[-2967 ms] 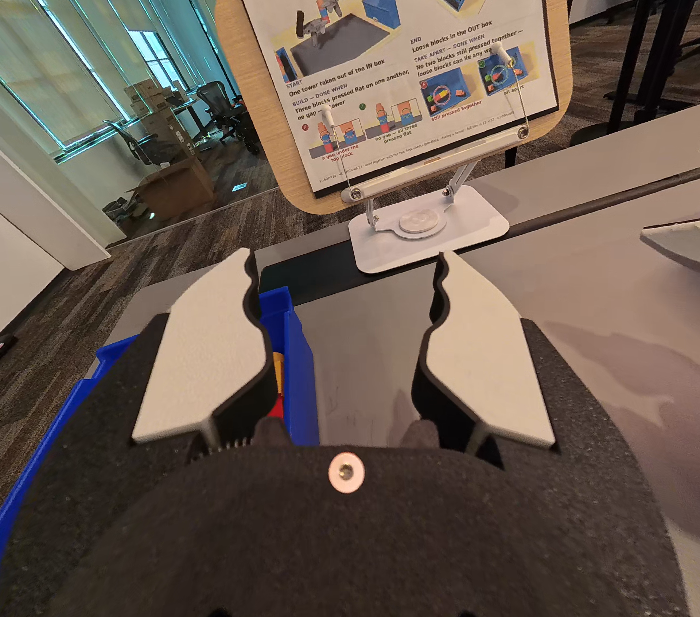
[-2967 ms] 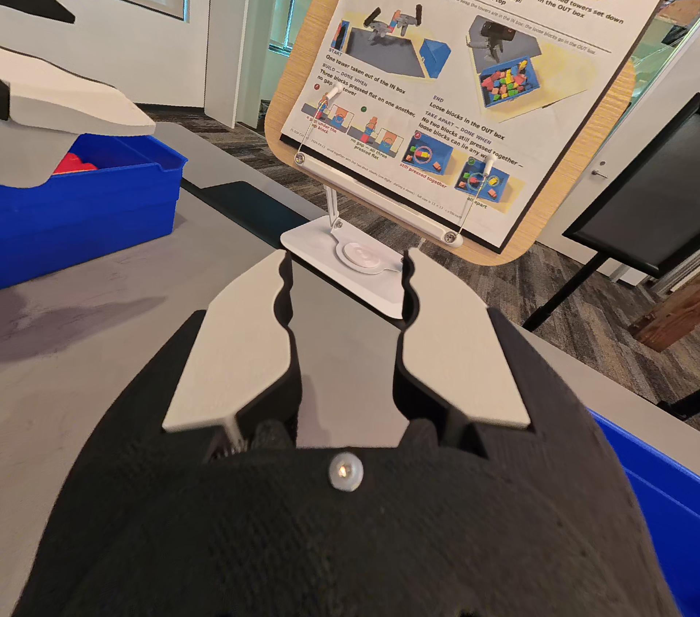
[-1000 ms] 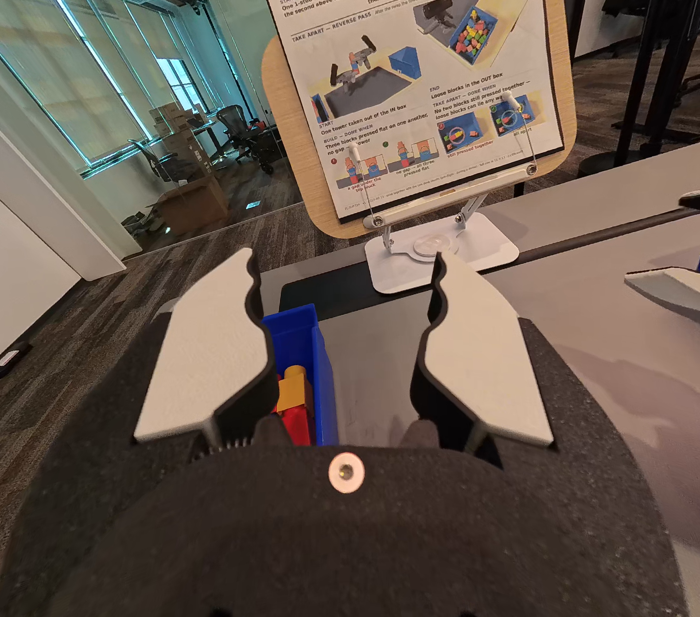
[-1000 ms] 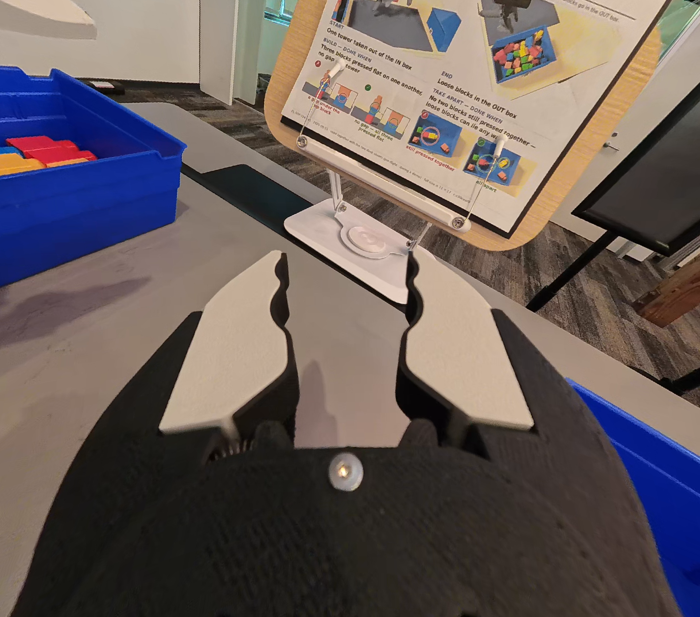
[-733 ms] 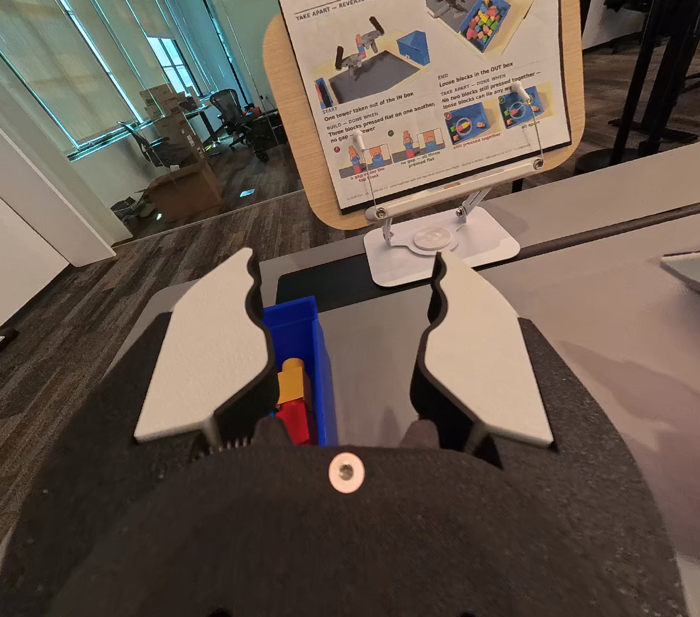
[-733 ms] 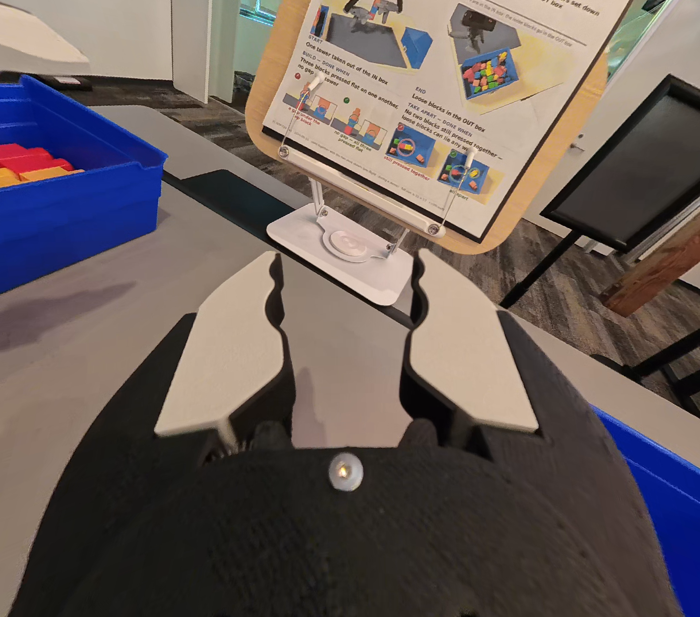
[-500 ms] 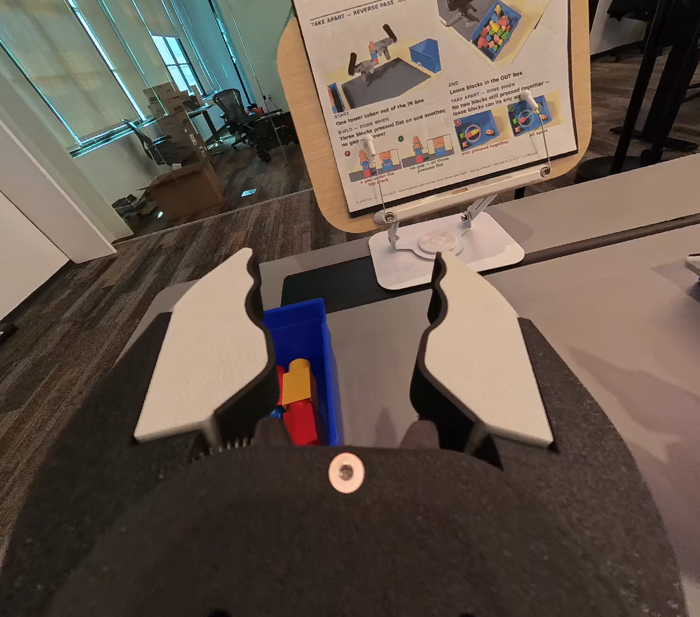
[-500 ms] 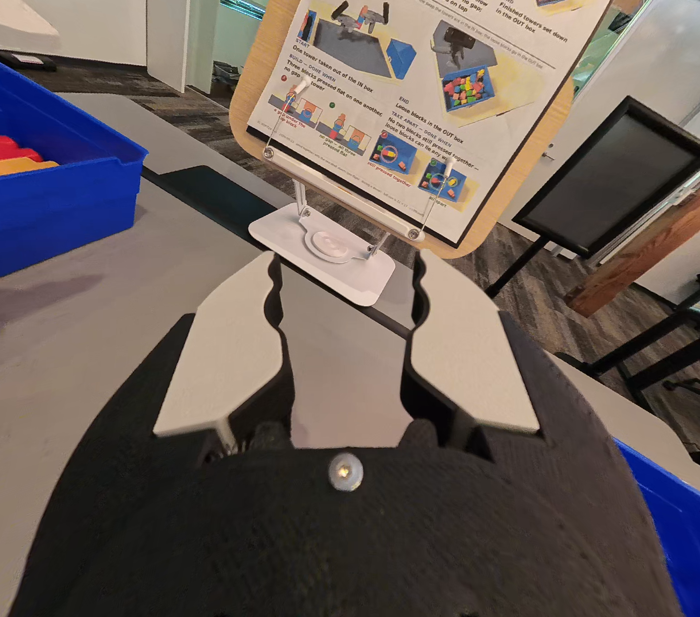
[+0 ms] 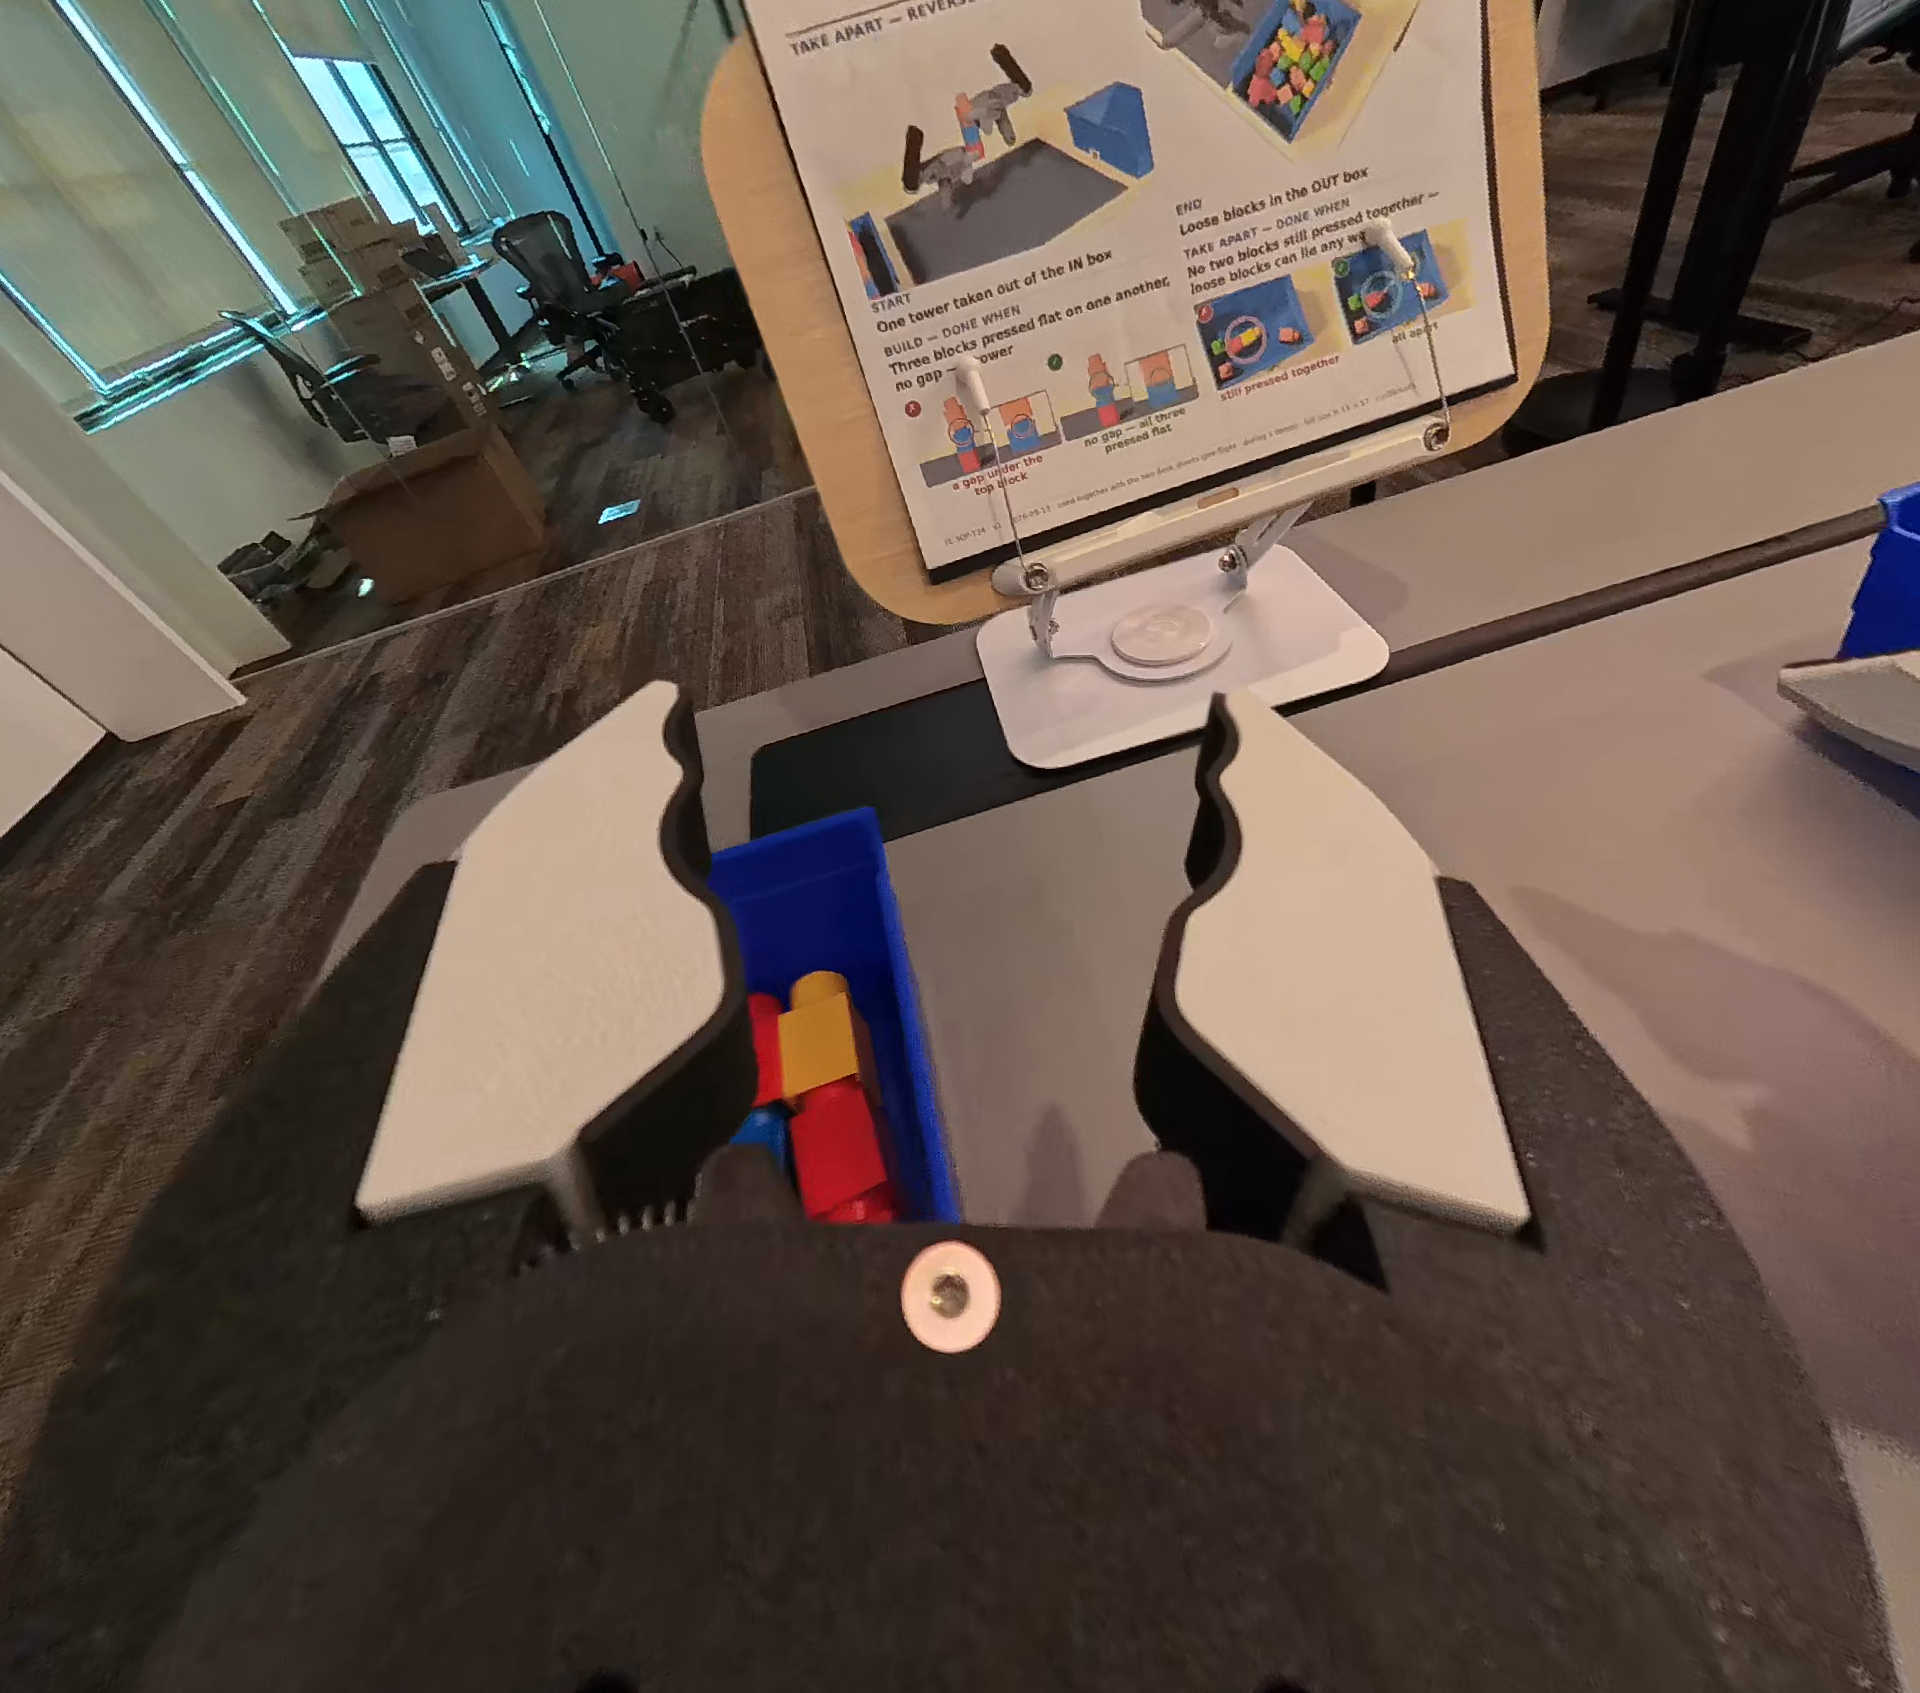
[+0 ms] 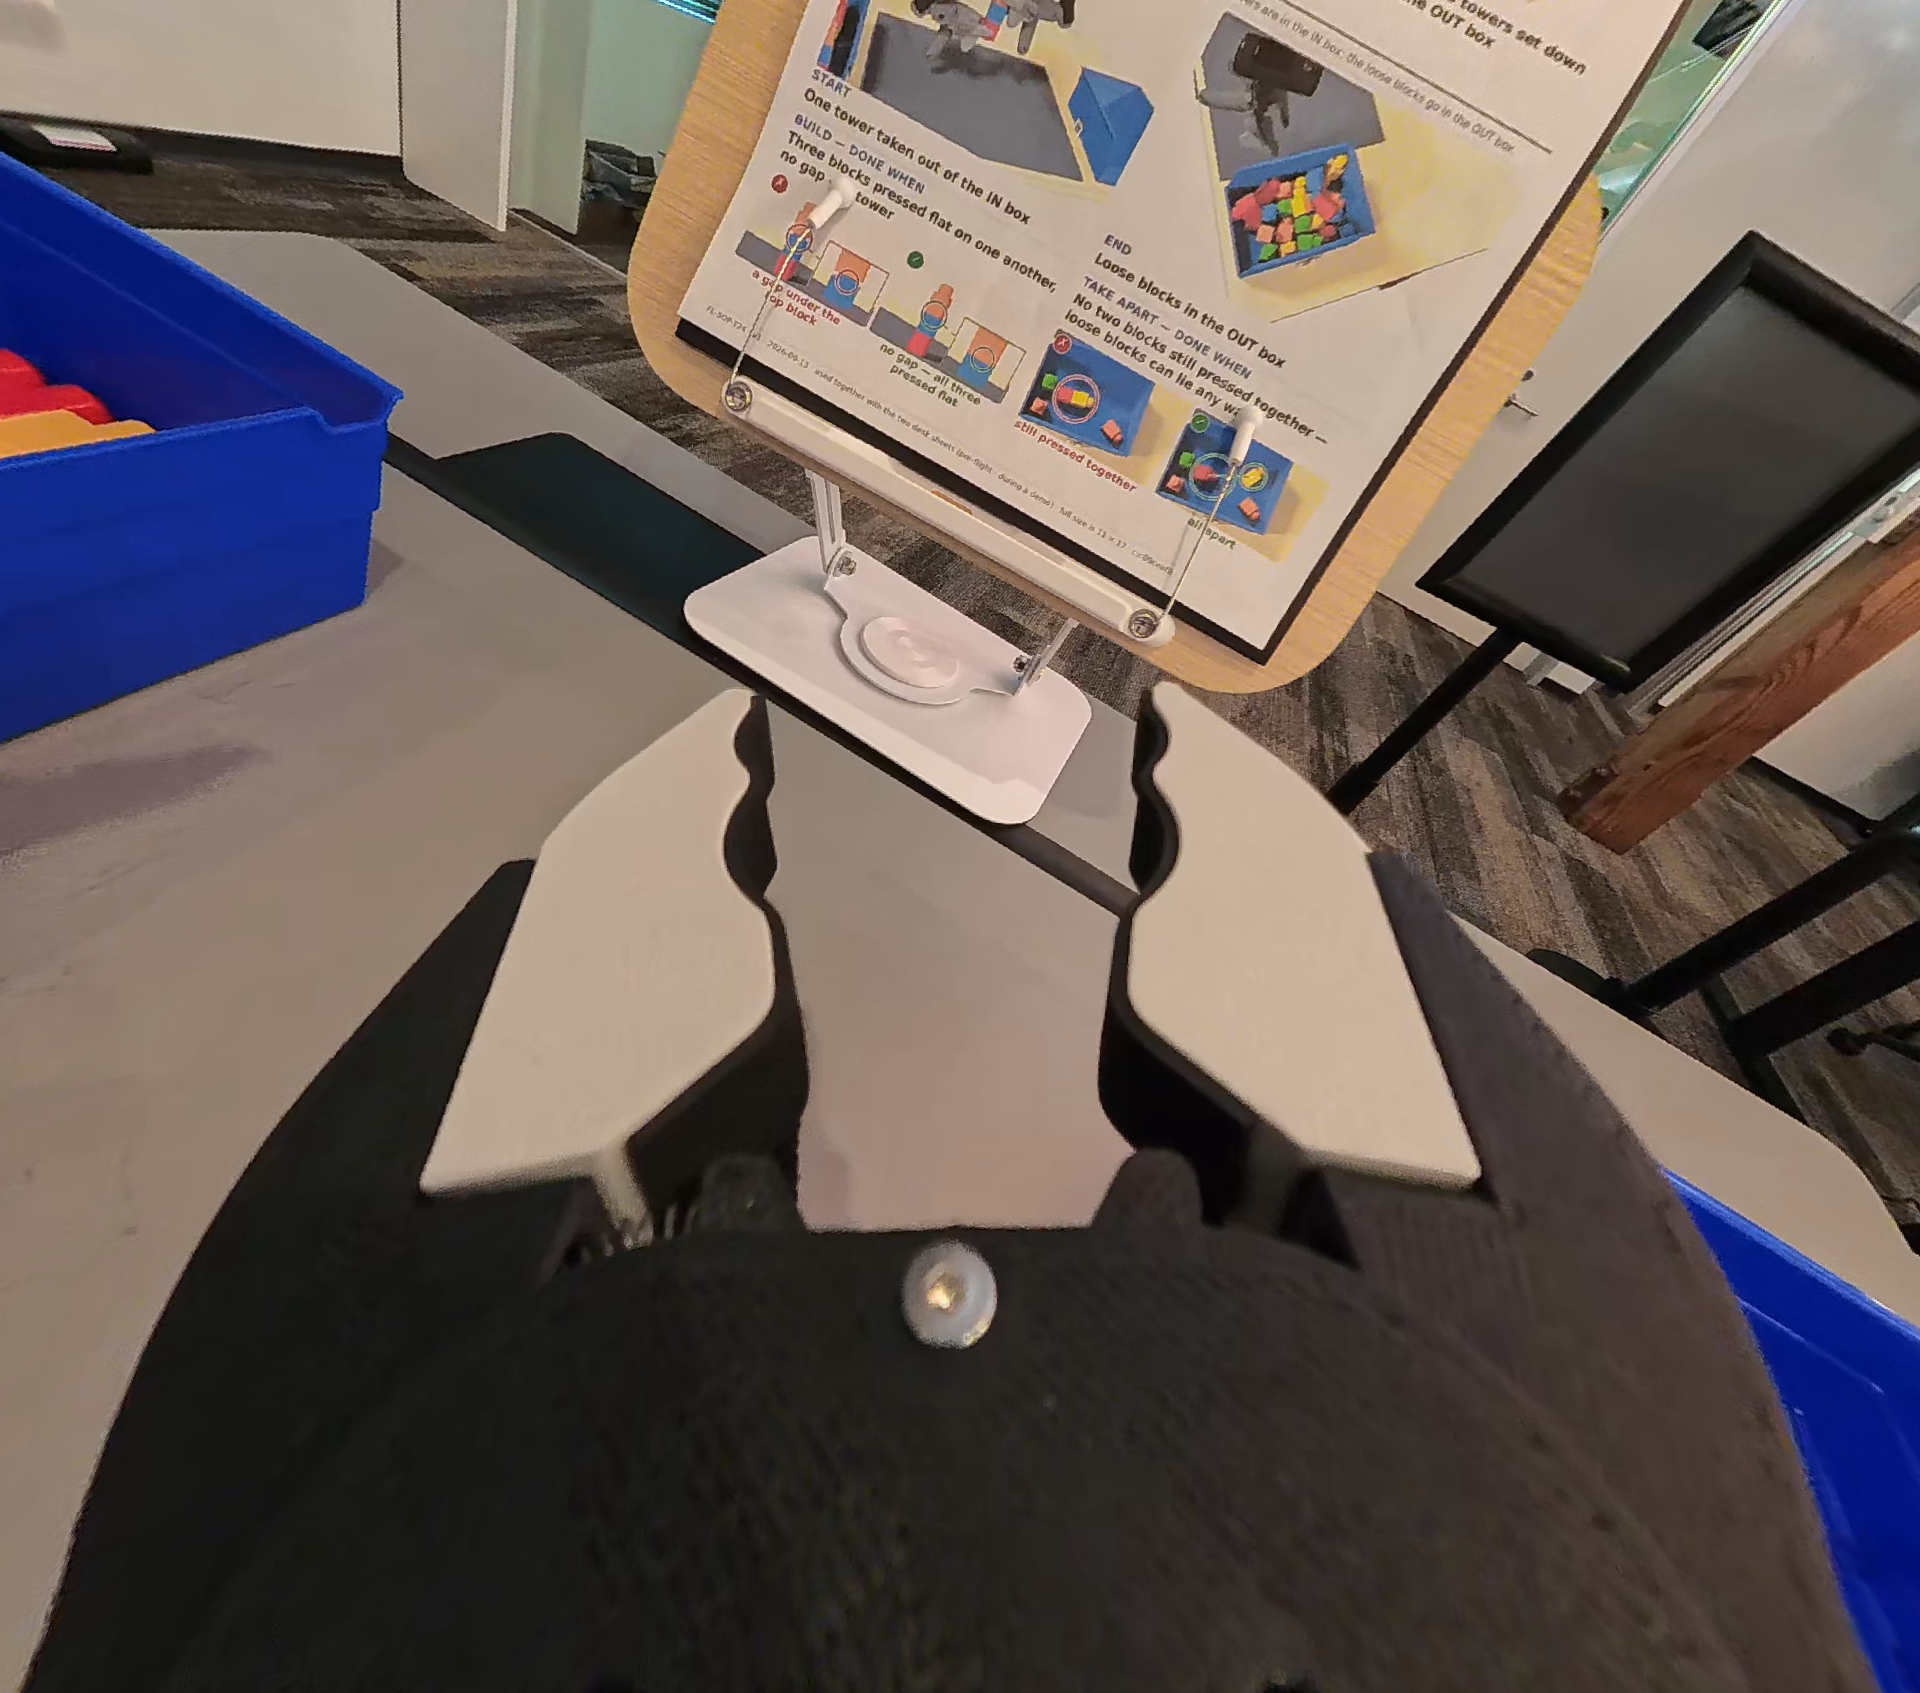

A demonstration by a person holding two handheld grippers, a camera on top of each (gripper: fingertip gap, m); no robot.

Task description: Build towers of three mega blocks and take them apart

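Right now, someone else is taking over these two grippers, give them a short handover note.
Left gripper: open, holding nothing, hanging over the near end of the left blue bin.
Right gripper: open, holding nothing, over bare grey table.
Blocks: an orange block and red blocks lie in the left bin. A second blue bin sits at the right; its contents are not visible.
Done: no tower or block on the table.
Left: pick from the left bin, then the tower work itself.

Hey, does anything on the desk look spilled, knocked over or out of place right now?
Nothing stands out. The blocks lie inside the blue bin, the instruction stand is upright, and the grey desk shows no spill.
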